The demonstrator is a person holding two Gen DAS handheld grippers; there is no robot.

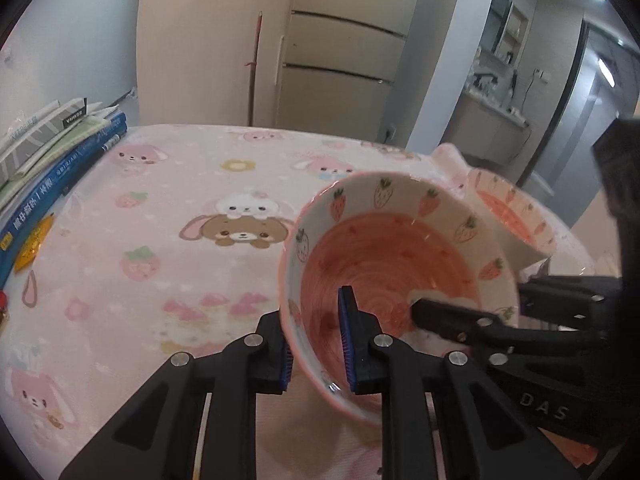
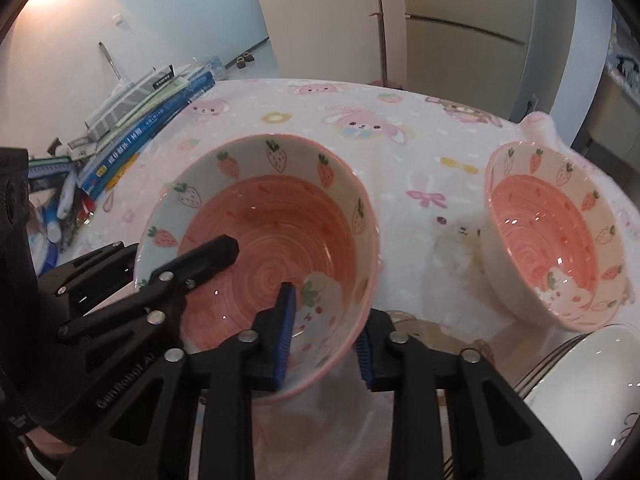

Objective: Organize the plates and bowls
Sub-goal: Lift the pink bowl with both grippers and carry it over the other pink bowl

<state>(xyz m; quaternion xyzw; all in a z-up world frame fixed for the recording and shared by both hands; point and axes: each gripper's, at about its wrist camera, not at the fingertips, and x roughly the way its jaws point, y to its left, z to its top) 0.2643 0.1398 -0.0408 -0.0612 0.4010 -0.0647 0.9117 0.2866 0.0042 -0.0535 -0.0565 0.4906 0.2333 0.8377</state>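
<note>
A large pink bowl [image 1: 384, 248] [image 2: 272, 216] with strawberries painted round its white rim tilts over the pink cartoon tablecloth [image 1: 160, 220]. My left gripper [image 1: 316, 354] is shut on its near left rim, one blue pad inside and one outside. My right gripper [image 2: 324, 346] is shut on the near right rim in the same way. Each wrist view shows the other gripper [image 1: 476, 300] [image 2: 176, 248] with one black finger reaching into the bowl. A smaller matching bowl [image 1: 516, 216] [image 2: 544, 220] stands to the right, leaning.
A stack of white plates [image 2: 592, 380] sits at the near right corner. Books and papers [image 1: 60, 152] [image 2: 148, 120] are piled along the table's left edge, with small clutter below them. A beige fridge [image 1: 340, 72] stands behind the table.
</note>
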